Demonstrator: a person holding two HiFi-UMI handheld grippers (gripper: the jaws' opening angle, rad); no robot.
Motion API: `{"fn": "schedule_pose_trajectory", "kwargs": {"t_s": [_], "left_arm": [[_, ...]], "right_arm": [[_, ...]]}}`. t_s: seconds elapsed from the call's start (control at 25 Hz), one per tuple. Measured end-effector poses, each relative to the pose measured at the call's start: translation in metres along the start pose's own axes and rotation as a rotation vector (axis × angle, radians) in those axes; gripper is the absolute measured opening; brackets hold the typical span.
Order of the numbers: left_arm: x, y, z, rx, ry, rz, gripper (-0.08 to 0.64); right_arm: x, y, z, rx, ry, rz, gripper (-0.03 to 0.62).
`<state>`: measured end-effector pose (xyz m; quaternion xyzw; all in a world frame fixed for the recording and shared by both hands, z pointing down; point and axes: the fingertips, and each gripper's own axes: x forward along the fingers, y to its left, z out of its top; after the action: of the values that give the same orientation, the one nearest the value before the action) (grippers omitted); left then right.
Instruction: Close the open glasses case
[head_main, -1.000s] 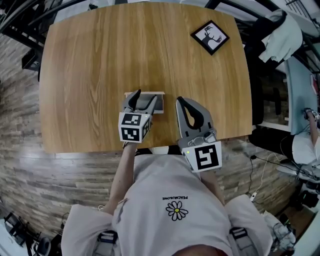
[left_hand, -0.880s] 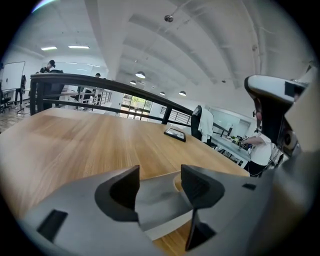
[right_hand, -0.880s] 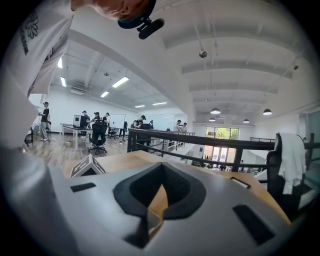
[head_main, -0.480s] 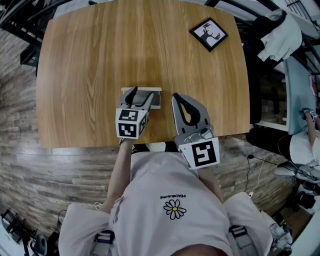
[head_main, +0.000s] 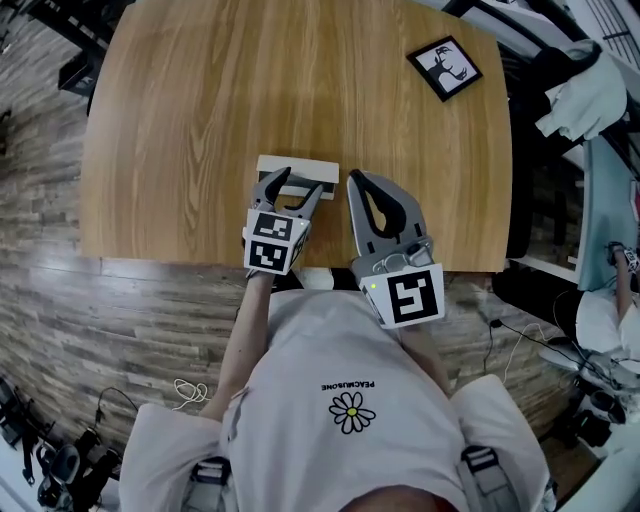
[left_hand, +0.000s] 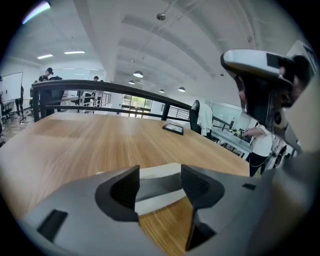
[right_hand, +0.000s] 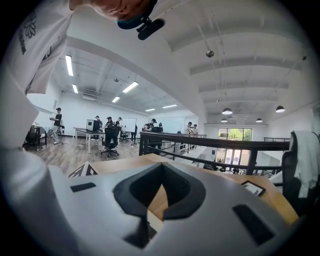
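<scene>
The glasses case is a flat white box with a grey inside, lying near the front edge of the wooden table. My left gripper is open, with one fingertip on each side of the case's near end. In the left gripper view the case shows as white and grey bands between the jaws of the left gripper; I cannot tell whether they touch it. My right gripper is shut and empty, just right of the case. In its own view the right gripper has its tips together above the tabletop.
A small black-framed picture lies at the table's far right corner, also seen as the picture far off in the left gripper view. The table's front edge runs just below the grippers. A railing and people at desks lie beyond.
My left gripper has swung from an angled pose beside the case to straight over its near end, jaws now straddling it. The right gripper stayed shut beside it. The head camera shifted.
</scene>
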<state>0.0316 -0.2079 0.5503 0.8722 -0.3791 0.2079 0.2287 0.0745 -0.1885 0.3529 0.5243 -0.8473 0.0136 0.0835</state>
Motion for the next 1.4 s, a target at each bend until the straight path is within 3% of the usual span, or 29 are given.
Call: {"fn": "schedule_pose_trajectory", "kwargs": {"t_s": [0.32,0.48,0.84,0.96,1.16,1.28,1.4], "left_arm": [[-0.006,-0.004,-0.030,-0.033,0.046,0.028,0.261],[0.000,-0.004,-0.043,-0.061,0.064,0.031,0.261],[0.000,-0.002,-0.036,-0.075,0.045,0.050,0.261],[-0.007,-0.001,-0.005,-0.075,-0.036,0.047,0.255],[-0.043,0.001,0.102,0.021,-0.284,0.075,0.208],[-0.079,0.006,0.160,0.071,-0.427,0.130,0.122],[-0.103,0.016,0.189,0.069,-0.465,0.186,0.027]], "right_arm": [[0.006,0.014,0.007,-0.051,-0.031,0.077,0.008],[0.007,0.020,0.007,-0.025,-0.021,0.100,0.008],[0.010,0.024,0.007,-0.017,-0.016,0.120,0.008],[0.012,0.018,0.009,-0.042,-0.030,0.106,0.008],[0.016,0.008,0.017,-0.052,-0.067,0.067,0.008],[0.019,0.001,0.024,-0.040,-0.093,0.039,0.008],[0.022,-0.005,0.030,-0.017,-0.113,0.015,0.007]]}}
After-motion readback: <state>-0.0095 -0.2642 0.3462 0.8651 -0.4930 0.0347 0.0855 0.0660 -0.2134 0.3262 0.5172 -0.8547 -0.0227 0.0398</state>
